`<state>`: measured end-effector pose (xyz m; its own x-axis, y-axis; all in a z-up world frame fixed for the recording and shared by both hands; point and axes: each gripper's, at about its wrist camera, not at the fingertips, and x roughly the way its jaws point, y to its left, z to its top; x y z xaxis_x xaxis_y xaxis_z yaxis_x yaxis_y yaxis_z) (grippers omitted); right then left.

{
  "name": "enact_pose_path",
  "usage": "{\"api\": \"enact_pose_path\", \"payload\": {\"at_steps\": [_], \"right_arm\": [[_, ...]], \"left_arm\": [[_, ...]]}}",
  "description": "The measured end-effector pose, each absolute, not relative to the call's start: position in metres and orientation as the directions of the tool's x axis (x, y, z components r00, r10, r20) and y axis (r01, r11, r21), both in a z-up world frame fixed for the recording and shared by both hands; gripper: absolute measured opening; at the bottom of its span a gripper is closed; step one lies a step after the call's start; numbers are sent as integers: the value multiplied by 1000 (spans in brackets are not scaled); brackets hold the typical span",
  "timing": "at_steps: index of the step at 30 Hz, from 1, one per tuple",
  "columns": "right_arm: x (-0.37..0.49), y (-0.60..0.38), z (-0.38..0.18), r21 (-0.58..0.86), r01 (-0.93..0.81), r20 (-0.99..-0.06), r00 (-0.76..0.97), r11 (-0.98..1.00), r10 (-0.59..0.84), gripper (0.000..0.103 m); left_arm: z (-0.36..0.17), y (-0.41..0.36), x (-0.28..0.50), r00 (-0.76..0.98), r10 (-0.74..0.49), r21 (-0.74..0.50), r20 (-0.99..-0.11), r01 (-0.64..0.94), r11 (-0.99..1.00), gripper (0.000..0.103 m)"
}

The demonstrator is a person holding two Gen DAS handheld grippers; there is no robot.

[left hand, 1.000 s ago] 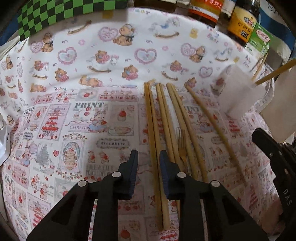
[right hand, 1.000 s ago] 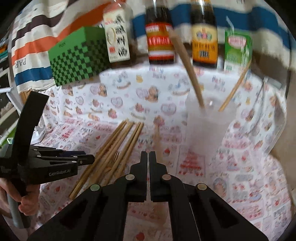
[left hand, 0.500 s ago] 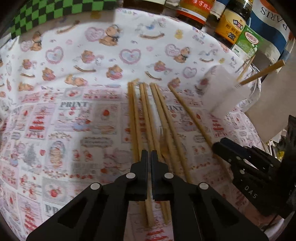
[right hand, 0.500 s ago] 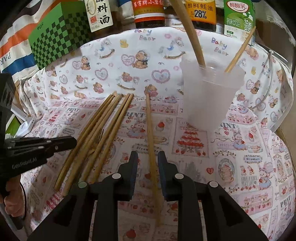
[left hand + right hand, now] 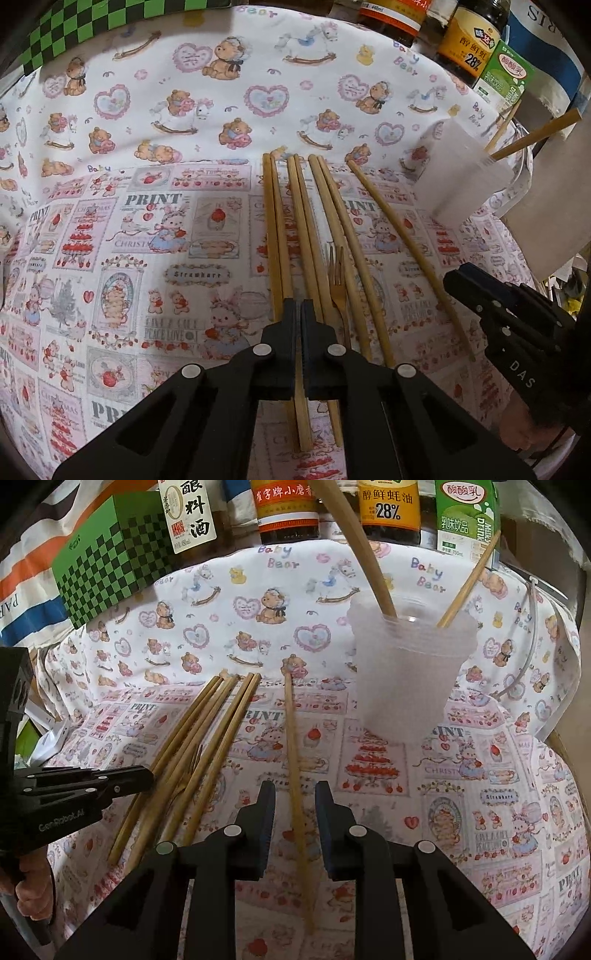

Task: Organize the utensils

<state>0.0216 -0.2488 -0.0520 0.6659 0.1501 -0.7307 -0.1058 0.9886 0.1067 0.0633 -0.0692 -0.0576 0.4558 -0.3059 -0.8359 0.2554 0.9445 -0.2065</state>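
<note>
The desk (image 5: pixel 480 812) is draped in a printed bear-and-strawberry cloth that fills both views; along its far edge, at the top of the right wrist frame, stand sauce bottles (image 5: pixel 389 509), a milk-drink carton (image 5: pixel 465 513) and a green checkered box (image 5: pixel 107 557); a wild swing could topple any of these.

The translucent plastic cup (image 5: pixel 406 672) sits at upper right of the right wrist frame with two chopsticks leaning out of it; it looks light, so a chopstick pushed in at a slant, or one knocking those leaning sticks, could tip it over.

The bundle of bamboo chopsticks (image 5: pixel 314 240) lies in close pairs through the middle of the left wrist frame, with a small wooden fork (image 5: pixel 337 284) lying among them; the left gripper (image 5: pixel 298 317) is clenched low over the bundle, but whether it pinches a stick or nothing I cannot tell; if it lifts, neighbours lying tight against each other could be dragged along or scattered, and the fork shifted.

The single chopstick (image 5: pixel 295 775) lies apart from the bundle, running up the centre of the right wrist frame; the right gripper (image 5: pixel 294 812) is released, its fingers straddling that stick without touching it; closing too high would miss, and a thin round stick gripped near one end may swivel or slip free on the way to the cup.
</note>
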Motion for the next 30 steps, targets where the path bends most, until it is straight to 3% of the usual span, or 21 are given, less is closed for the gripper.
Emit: {"api": "enact_pose_path", "payload": {"at_steps": [23,30], "right_arm": [[20,-249,-49,83,-107,-724,677,991,134,24],[20,-250,-48,82,-106,-721,680,991,132,24]], "left_arm": [[-60,-72,61,445,-310,-192,-840,289,938,10],[-62,-71,59,457,-262,-144,-850,277,950,14]]}}
